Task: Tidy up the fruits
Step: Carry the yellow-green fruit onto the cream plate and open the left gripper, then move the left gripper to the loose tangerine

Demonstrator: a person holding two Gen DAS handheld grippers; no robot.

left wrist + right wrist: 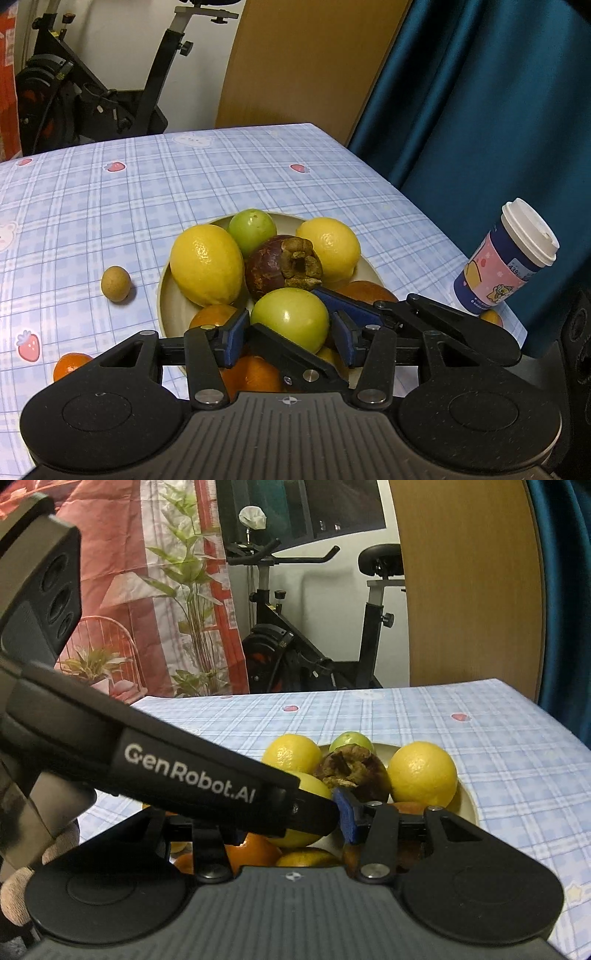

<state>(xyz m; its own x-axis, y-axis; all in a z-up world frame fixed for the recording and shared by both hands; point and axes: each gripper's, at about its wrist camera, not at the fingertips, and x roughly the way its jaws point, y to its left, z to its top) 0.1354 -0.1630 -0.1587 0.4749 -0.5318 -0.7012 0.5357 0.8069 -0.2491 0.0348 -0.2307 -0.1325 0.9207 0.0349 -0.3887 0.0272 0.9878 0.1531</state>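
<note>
From the left wrist view, the left gripper (291,334) reaches low over the round beige plate (165,299), its blue-padded fingers spread apart on either side of a glossy green round fruit (291,321) without visibly clamping it. The right gripper (334,301) crosses in from the right, a black finger lying in front of that fruit. On the plate sit two dimpled yellow lemons (207,264), a dark purple mangosteen with a dried brown cap (280,267), a second green fruit (253,226) and smooth oranges (251,373). A small tan ball-shaped fruit (116,283) and a loose orange (70,364) lie on the blue checked counter (184,177); a lidded paper cup (506,254) stands at right.

From the right wrist view, the left gripper's black body crosses diagonally, hiding the right gripper's left finger; whether the right gripper is released or clenched cannot be told. The heaped plate (469,805) lies just ahead.
</note>
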